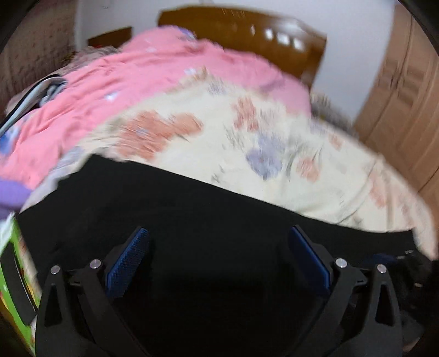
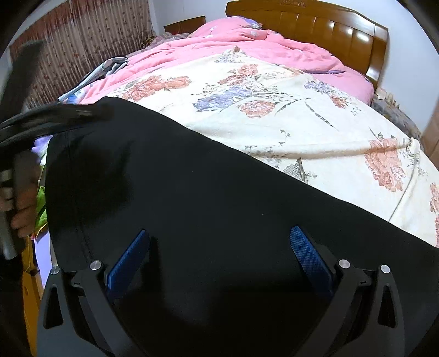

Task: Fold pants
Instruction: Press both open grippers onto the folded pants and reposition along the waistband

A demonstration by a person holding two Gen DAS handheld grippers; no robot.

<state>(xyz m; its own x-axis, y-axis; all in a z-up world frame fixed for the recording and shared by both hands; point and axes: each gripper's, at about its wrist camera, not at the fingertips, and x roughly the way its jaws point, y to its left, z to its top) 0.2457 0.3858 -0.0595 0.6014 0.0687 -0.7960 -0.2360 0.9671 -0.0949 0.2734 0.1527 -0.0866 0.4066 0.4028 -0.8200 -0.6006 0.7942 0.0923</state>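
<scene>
Black pants [image 2: 192, 197] spread flat on the floral sheet [image 2: 288, 109] of the bed (pink quilt [image 2: 260, 46] behind), left claw [image 1: 219, 261] spread above the cloth, right claw [image 2: 219, 261] likewise spread, nothing pinched.

The right gripper [image 2: 219, 247] hovers with its blue-padded fingers [image 2: 307, 255] spread wide over the black pants [image 2: 192, 192], nothing between them. The pants lie flat across a cream floral bedsheet [image 2: 301, 123], with a pink quilt [image 2: 260, 46] bunched beyond toward the wooden headboard [image 2: 329, 24]. At the left edge, a blurred hand [image 2: 22, 217] grips the other gripper's [image 2: 55, 115] handle beside the pants.
</scene>
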